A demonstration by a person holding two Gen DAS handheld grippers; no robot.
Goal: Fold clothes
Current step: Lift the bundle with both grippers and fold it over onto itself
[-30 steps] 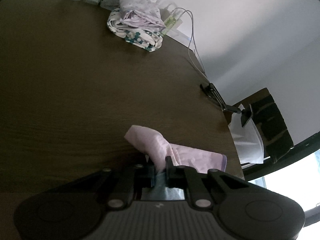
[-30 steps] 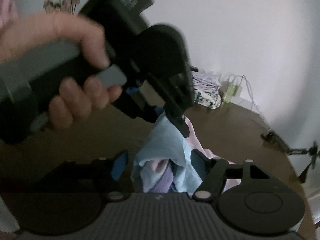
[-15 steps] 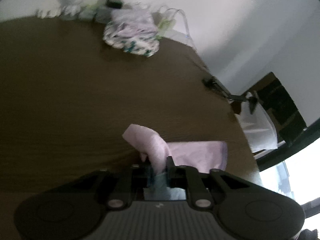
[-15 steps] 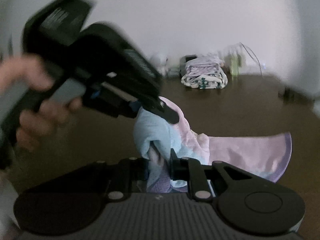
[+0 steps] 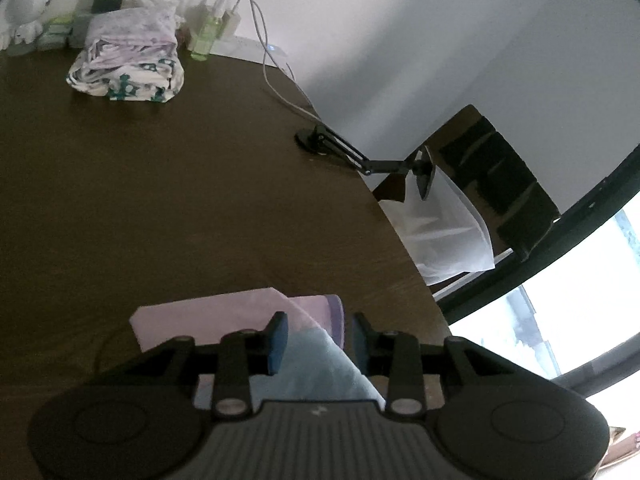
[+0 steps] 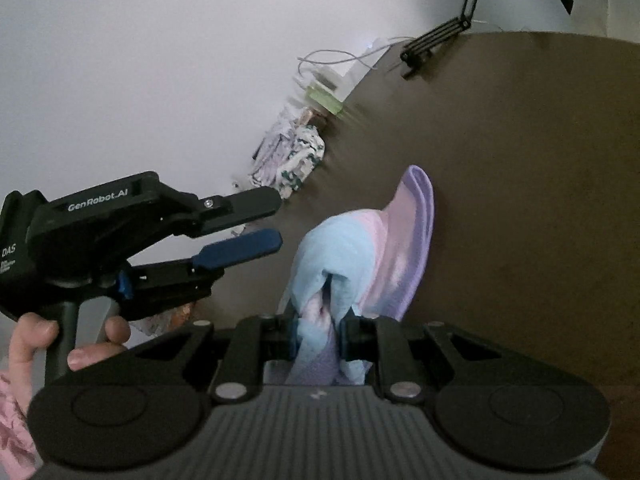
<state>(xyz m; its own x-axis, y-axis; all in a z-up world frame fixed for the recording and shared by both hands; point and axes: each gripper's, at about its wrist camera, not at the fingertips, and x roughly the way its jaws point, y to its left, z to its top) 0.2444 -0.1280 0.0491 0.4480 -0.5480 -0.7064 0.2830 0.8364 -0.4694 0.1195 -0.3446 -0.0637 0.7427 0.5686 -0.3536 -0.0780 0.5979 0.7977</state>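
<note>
The pastel garment (image 6: 372,248), pink, blue and lilac, lies bunched on the dark brown desk (image 6: 520,160), and the right gripper (image 6: 319,336) has it: its fingers (image 6: 354,338) are pinched tight on a blue-and-pink fold, the cloth rising out of the narrow gap and curling away across the desk toward a lilac hem. Over in the right wrist view, the left gripper (image 6: 266,220) hangs clear of the cloth, just beside it, its fingers (image 6: 240,248) parted with one blue pad showing and nothing between them; the person's left hand (image 6: 60,344) wraps its handle. Switch to the left wrist view and the same story: the left gripper (image 5: 316,340) sits above the garment (image 5: 224,314), fingers (image 5: 278,336) spread wide, a pale blue fold lying between and below them, and whether either pad brushes the cloth I cannot tell. The pink panel spreads flat on the desk (image 5: 160,180) ahead of the fingertips, near the desk's right edge. Far back by the wall, a folded stack of patterned clothes (image 5: 128,68) sits well apart, with a green bottle (image 5: 206,36) and a white cable (image 5: 264,60) beside it, and a black clamp arm (image 5: 360,156) fixed at the desk edge.
</note>
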